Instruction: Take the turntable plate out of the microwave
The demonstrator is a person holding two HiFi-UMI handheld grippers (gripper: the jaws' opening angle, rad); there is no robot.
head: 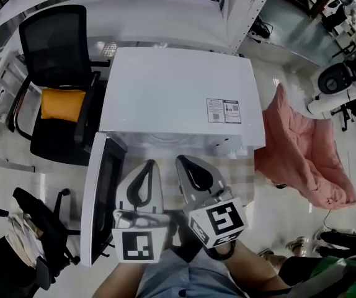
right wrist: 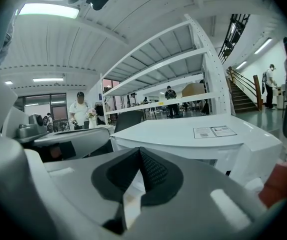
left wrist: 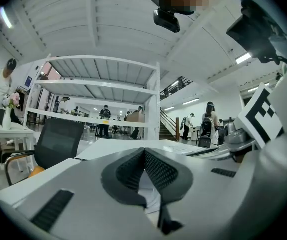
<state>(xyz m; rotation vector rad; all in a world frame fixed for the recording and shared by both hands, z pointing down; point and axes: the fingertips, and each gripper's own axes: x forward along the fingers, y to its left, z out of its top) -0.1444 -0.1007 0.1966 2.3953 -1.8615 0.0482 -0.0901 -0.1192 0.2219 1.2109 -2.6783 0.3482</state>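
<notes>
My right gripper has its jaws pressed together, pad against pad. Just past its tips I see the white microwave, with a label sticker on its top. The left gripper sits alongside at the left. White shelving rises behind.

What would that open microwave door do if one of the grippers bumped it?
The microwave door stands swung open at the left, so a nudge would probably swing it on its hinge rather than shift it. It looks like a flat rigid panel, so likely stiff, not floppy. The broad microwave should stay put.
</notes>
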